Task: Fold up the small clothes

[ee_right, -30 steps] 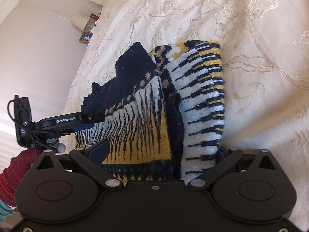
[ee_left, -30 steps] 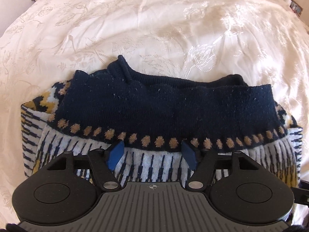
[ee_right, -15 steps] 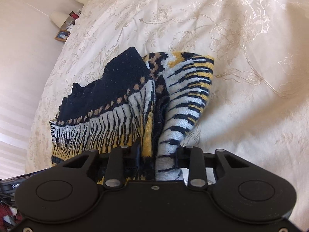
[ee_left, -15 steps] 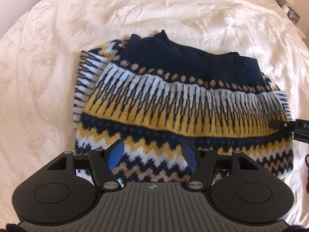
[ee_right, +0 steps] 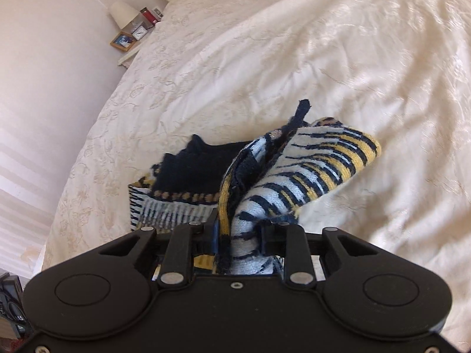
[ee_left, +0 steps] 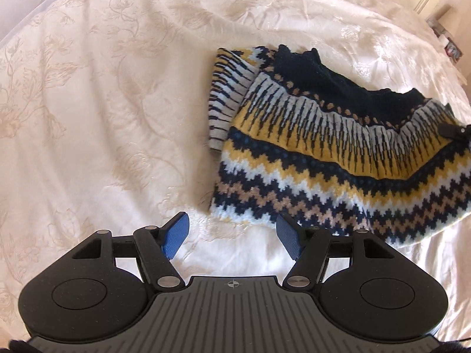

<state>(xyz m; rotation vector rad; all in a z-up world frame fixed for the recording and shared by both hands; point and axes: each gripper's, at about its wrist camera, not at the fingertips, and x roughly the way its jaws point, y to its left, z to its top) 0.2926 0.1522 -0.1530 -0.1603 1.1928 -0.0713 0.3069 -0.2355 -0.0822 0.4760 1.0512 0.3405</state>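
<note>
Since half a second ago the left gripper (ee_left: 232,236) is pulling back and off to the left of the sweater (ee_left: 338,158); its jaws are now hanging over bare bedspread (ee_left: 103,111) instead of the zigzag hem, spread wide and gripping nothing. The right gripper (ee_right: 240,235) is lifting its side of the knit higher, jaws pinched tight on a bunched fold of striped fabric. Left gripper is angled down at the bed, right one nearly level with it. Right fingertips are buried in the cloth, and the sweater's right edge is running out of the left view. Sweater is lying folded on the bed, long axis across the left view, navy neck end pointing away from the camera, zigzag hem nearest.
</note>
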